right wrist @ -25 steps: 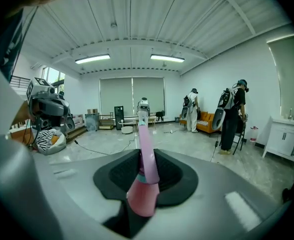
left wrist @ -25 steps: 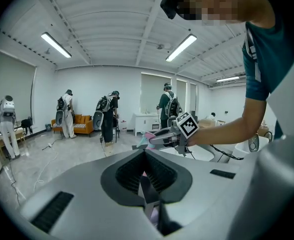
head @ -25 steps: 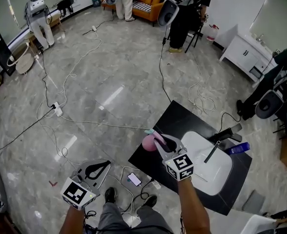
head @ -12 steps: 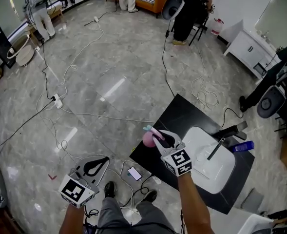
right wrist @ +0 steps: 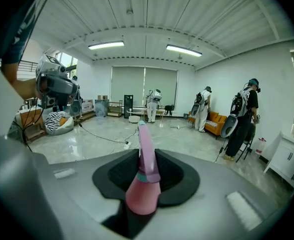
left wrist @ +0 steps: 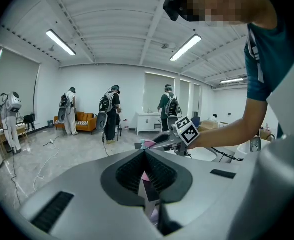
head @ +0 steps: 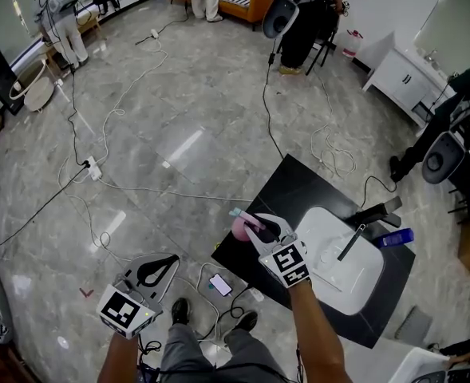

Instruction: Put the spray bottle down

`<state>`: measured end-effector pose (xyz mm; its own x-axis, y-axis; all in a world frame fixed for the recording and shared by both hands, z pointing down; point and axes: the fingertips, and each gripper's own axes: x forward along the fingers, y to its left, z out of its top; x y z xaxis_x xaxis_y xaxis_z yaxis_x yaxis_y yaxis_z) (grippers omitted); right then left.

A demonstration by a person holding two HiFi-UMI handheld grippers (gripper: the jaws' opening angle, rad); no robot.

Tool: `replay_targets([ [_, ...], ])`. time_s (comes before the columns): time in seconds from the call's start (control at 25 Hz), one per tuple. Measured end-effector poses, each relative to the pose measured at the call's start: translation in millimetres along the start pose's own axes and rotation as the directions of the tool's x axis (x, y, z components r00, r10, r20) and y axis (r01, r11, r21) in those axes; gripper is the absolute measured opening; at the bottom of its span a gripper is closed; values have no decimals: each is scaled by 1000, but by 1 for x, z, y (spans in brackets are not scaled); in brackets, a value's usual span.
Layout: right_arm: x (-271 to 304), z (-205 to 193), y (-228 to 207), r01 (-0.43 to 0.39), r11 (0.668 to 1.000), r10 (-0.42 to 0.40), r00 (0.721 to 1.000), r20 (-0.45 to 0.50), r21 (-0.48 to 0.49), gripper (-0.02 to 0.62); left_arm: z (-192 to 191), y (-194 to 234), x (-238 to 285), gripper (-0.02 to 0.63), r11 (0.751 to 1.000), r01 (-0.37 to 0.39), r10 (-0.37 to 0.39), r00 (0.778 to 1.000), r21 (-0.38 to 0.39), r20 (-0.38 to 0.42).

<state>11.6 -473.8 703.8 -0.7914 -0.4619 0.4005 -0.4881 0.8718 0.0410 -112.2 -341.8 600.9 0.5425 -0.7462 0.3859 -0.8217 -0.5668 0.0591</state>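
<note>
A pink spray bottle (head: 240, 229) with a teal-tipped nozzle sits between the fingers of my right gripper (head: 254, 223), over the near-left corner of a black table (head: 298, 188). In the right gripper view the bottle (right wrist: 145, 186) stands upright in the gripper (right wrist: 146, 154), trigger head pointing away. The jaws are opening, and the pads still touch the bottle's neck. My left gripper (head: 173, 260) hangs low at the left over the floor, shut and holding nothing. In the left gripper view its tips (left wrist: 145, 152) meet, with the right gripper's marker cube (left wrist: 188, 131) beyond.
A white basin (head: 362, 282) with a dark faucet (head: 350, 242) is set in the table, and a blue bottle (head: 393, 237) lies at its far side. A phone (head: 220, 284) and cables (head: 139, 194) lie on the floor. People stand at the room's far end.
My right gripper has sunk a little with the spray bottle and rolled slightly, staying over the table's near-left corner. The left gripper has kept still.
</note>
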Motion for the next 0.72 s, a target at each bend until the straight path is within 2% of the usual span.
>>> replay_targets([
  [0.36, -4, 7, 3, 13, 1000, -14, 1000, -21, -17, 149, 10, 1, -13, 2, 1000, 0, 0, 1000, 13, 18],
  [0.56, -31, 24, 4, 78, 997, -78, 997, -5, -5, 177, 33, -1, -29, 2, 1000, 4, -5, 999, 16, 44],
  [0.72, -81, 56, 7, 179, 983, -181, 981, 63, 31, 179, 54, -3, -43, 2, 999, 7, -11, 998, 52, 68],
])
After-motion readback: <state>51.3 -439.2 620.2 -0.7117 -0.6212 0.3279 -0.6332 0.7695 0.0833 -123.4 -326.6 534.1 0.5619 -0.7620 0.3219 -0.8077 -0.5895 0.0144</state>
